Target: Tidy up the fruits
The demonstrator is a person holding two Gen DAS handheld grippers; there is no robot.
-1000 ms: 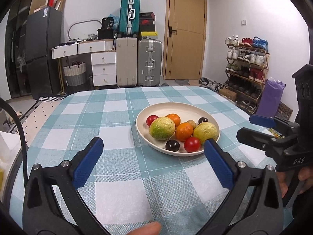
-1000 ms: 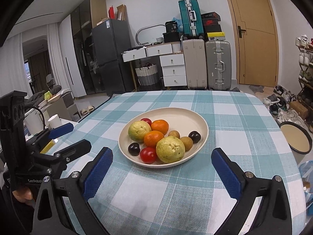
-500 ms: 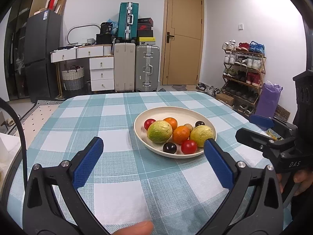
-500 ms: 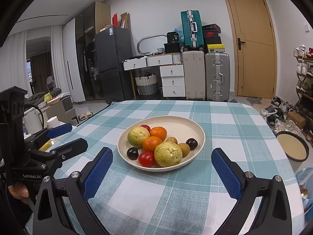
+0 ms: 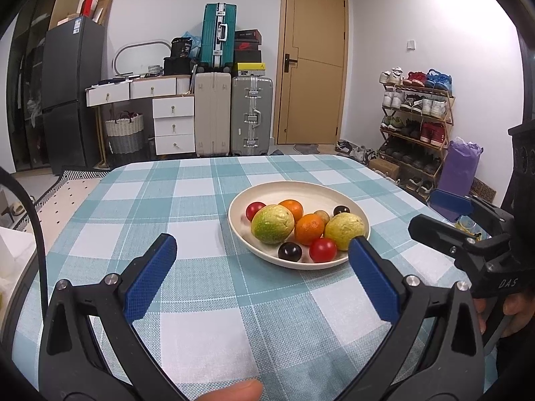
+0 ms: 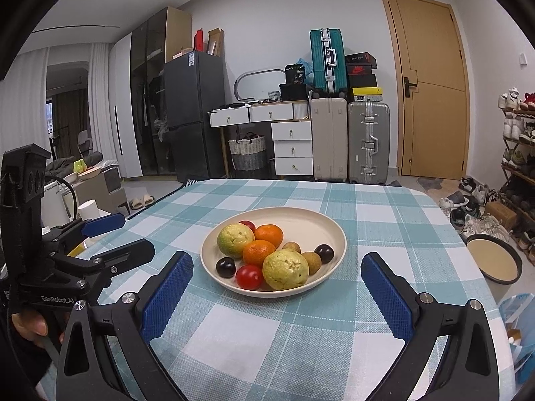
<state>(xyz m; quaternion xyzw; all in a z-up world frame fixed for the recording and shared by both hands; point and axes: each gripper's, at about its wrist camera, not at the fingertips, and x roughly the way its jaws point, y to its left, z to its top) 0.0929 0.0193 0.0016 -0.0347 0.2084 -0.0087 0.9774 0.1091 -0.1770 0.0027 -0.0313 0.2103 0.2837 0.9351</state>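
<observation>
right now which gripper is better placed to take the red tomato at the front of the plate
Probably the right gripper: in its view the front red tomato lies nearly centred between its open fingers. In the left gripper view the tomato sits off toward one finger, across the plate.

Black tongs [image 5: 259, 255] with blue textured pads [image 6: 167, 292] (silver screws, white lettering)

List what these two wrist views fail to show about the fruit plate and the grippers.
- Plate: where its near rim meets the left gripper finger in the left wrist view, that finger covers it.
- Small brown fruit: mostly hidden behind the oranges in the left wrist view; kind unclear.
- Undersides of the fruit: hidden by the pile in both views.
- Right gripper: handle cut off by the bottom edge.
</observation>
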